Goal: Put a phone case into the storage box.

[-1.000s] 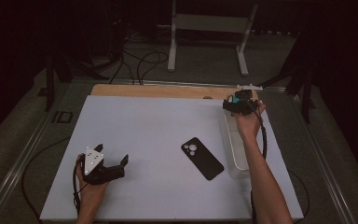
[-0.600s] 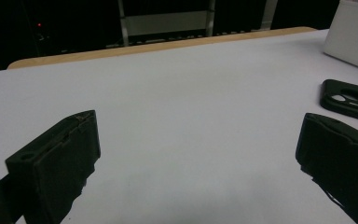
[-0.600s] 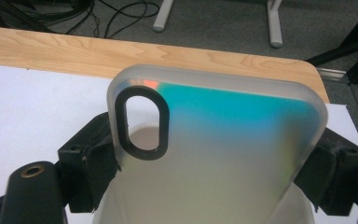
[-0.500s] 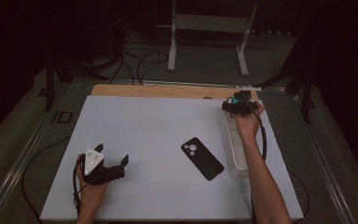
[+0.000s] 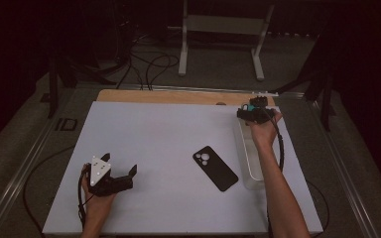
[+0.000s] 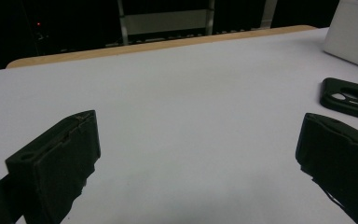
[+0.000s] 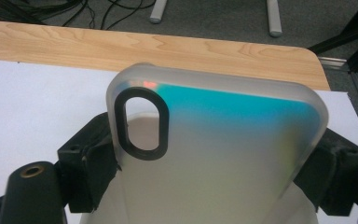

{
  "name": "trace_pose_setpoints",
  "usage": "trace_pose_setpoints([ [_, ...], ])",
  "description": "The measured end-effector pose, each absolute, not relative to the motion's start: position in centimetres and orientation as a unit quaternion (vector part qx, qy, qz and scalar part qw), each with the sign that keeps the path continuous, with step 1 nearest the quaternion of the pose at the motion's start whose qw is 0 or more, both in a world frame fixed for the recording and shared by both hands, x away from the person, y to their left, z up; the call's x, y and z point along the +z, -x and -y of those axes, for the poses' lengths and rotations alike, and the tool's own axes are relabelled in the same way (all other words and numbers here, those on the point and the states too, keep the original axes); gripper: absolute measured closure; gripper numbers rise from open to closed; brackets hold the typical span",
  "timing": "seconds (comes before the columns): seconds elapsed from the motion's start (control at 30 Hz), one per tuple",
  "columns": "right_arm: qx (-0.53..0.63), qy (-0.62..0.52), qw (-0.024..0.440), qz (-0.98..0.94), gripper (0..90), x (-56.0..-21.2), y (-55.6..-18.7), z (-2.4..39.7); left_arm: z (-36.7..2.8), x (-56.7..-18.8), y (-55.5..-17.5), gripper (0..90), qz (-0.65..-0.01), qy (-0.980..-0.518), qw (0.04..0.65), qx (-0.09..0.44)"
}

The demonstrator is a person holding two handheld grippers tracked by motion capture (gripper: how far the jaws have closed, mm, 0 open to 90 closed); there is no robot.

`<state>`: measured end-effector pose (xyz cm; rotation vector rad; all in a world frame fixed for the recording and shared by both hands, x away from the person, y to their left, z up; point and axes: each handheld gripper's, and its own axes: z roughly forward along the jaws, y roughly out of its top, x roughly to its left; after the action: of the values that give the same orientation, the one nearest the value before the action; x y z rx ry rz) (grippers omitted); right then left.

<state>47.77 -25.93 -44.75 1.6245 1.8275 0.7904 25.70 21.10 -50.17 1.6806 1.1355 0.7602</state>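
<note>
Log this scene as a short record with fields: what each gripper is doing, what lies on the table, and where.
surface: white table with a wooden strip along its far edge
right gripper: shut on the translucent phone case, its jaws clamping the case's two long sides, at the table's far right
left gripper: open, empty, jaws wide apart, low over the near left of the table
black phone case: lying flat near the middle of the table, camera cutout toward the far side, untouched
position: black phone case between the two grippers, nearer the right forearm
</note>
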Motion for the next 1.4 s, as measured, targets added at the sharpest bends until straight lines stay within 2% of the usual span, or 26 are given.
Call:
trace_pose_setpoints([
  [0.57,0.306,-0.617,0.276,-0.670,9.9,-44.2,-47.5,26.4,-21.1,-50.2,-25.7,0.4,-0.463,-0.685,0.469,0.310],
  [1.07,0.331,-0.600,0.295,-0.666,9.7,-42.5,-46.6,26.7,-21.0,-50.2,-25.7,0.4,-0.463,-0.687,0.467,0.309],
  [1.4,0.351,-0.583,0.283,-0.676,9.9,-41.9,-45.6,26.5,-21.0,-50.2,-25.7,0.4,-0.464,-0.685,0.469,0.309],
])
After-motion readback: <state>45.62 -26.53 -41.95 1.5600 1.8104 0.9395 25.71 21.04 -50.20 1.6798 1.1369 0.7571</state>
